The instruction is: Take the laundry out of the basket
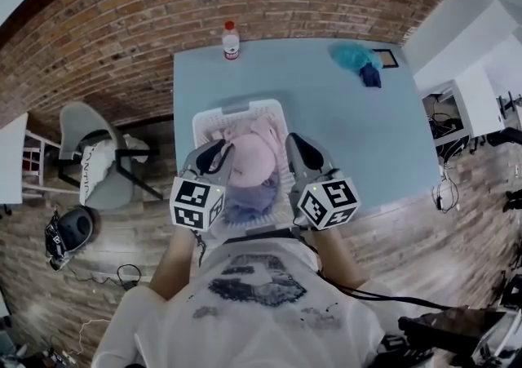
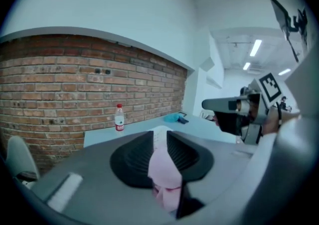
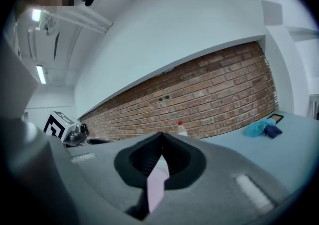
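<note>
A white laundry basket (image 1: pixel 236 108) stands on the light blue table (image 1: pixel 359 138), close to its near edge. A pink garment (image 1: pixel 251 159) is bunched above the basket between both grippers. My left gripper (image 1: pixel 218 154) is shut on its left side, and in the left gripper view pink cloth (image 2: pixel 167 169) is pinched between the jaws of that gripper (image 2: pixel 160 135). My right gripper (image 1: pixel 292 151) is shut on the right side; a pink strip (image 3: pixel 155 184) hangs from its jaws (image 3: pixel 161 138). A bluish-purple garment (image 1: pixel 245 200) lies in the basket's near end.
A water bottle (image 1: pixel 231 40) stands at the table's far edge by the brick wall. A teal cloth (image 1: pixel 352 55) and a dark blue one (image 1: pixel 371 75) lie at the far right beside a small frame (image 1: pixel 385 57). A grey chair (image 1: pixel 90 154) stands left of the table.
</note>
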Demonstrator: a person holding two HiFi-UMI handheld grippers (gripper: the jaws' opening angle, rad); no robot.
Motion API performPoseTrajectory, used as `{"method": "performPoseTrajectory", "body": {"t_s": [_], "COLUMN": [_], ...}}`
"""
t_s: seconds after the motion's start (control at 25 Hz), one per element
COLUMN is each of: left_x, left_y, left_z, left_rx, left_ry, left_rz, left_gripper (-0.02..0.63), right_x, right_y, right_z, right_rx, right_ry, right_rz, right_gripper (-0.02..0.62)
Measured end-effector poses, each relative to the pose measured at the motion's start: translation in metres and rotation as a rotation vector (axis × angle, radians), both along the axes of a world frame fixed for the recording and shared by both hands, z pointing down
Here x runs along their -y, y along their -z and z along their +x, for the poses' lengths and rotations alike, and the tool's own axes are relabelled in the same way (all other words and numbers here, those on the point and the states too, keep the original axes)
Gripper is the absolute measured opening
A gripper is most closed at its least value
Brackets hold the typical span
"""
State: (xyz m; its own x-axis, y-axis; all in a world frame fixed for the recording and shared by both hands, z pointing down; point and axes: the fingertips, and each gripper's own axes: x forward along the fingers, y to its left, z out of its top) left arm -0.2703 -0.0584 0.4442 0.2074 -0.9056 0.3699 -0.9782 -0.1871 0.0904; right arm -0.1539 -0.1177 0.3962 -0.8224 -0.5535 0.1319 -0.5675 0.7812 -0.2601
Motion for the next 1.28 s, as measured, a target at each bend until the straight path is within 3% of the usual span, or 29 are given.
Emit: {"method": "performPoseTrajectory", "body": {"t_s": [0.24, 0.56, 0.8, 1.0, 1.28], "left_x": [0.01, 0.026, 0.038, 0.045, 0.052], "left_y": [-0.015, -0.043, -0.063, -0.094, -0.126], "left_z": [0.013, 0.048, 0.061, 0.061, 0.071], "left_rx": [-0.079, -0.095, -0.104, -0.023, -0.025], "left_ry": [-0.012, -0.099, -0.096, -0.097, -0.12], "left_rz": [-0.071, -0.195, -0.25, -0.322, -0.43], "left_gripper": [0.274, 0.537, 0.569, 0.571, 0.571], "right_x": [0.003, 0.017, 0.029, 0.038, 0.047], "right_y": [-0.002, 0.0, 0.002, -0.003, -0.012], "right_z": [0.008, 0.02, 0.023, 0.026, 0.03], "right_rx": [0.005, 0.019, 0.026, 0.021, 0.013], "right_ry": [-0.002, 0.006, 0.024, 0.028, 0.045], "right_rz": [-0.01, -0.018, -0.025, -0.036, -0.06], "right_gripper": [-0.002, -0.002, -0.002, -0.002, -0.002]}}
